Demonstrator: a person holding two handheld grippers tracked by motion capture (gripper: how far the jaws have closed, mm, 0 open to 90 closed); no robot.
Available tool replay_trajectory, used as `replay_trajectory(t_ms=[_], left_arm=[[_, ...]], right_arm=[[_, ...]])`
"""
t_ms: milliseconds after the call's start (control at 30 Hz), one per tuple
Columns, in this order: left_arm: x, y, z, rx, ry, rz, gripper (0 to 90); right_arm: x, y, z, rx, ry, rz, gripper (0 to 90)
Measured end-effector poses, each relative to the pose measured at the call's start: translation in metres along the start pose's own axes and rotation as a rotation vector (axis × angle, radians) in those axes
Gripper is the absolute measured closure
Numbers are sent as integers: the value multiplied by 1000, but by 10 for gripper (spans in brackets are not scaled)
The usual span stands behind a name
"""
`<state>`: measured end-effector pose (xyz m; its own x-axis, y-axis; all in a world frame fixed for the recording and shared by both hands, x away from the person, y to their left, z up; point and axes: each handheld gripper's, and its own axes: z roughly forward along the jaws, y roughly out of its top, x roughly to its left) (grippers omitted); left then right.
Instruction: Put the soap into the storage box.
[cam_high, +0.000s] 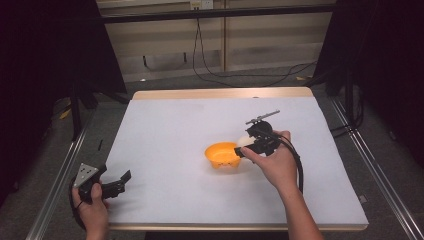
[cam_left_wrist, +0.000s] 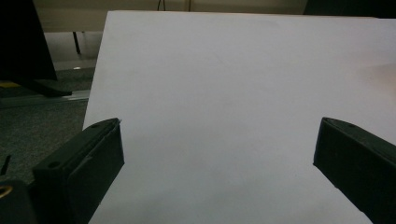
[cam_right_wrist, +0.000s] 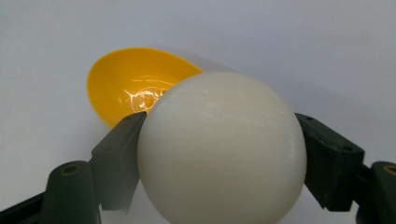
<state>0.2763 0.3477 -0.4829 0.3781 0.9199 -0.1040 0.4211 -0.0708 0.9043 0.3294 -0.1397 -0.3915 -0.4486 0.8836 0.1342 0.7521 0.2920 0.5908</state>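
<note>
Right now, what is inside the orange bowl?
The orange bowl looks empty: the right gripper view shows only its shiny inner wall. The white ball, clamped in the right gripper, covers the bowl's near side, so that part stays hidden.

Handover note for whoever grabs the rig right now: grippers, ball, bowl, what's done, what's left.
Right gripper: jaws shut on the white ball, held beside the orange bowl.
Left gripper: jaws open, nothing between them, near the table's left front edge.
Done: ball grasped.
Left, probably: move the ball over the bowl, which looks empty, and release.
</note>
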Motion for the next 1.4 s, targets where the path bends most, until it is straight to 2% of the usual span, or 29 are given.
replay_trajectory(t_ms=[300,833,1400], left_arm=[[0,0,0,1,0,1,15],[0,0,0,-1,-2,-3,16],[0,0,0,-1,-2,-4,16]], right_arm=[[9,8,8,3,13,-10,236],[29,15,34,25,32,-41,235],[36,17,50,48,22,-34,235]])
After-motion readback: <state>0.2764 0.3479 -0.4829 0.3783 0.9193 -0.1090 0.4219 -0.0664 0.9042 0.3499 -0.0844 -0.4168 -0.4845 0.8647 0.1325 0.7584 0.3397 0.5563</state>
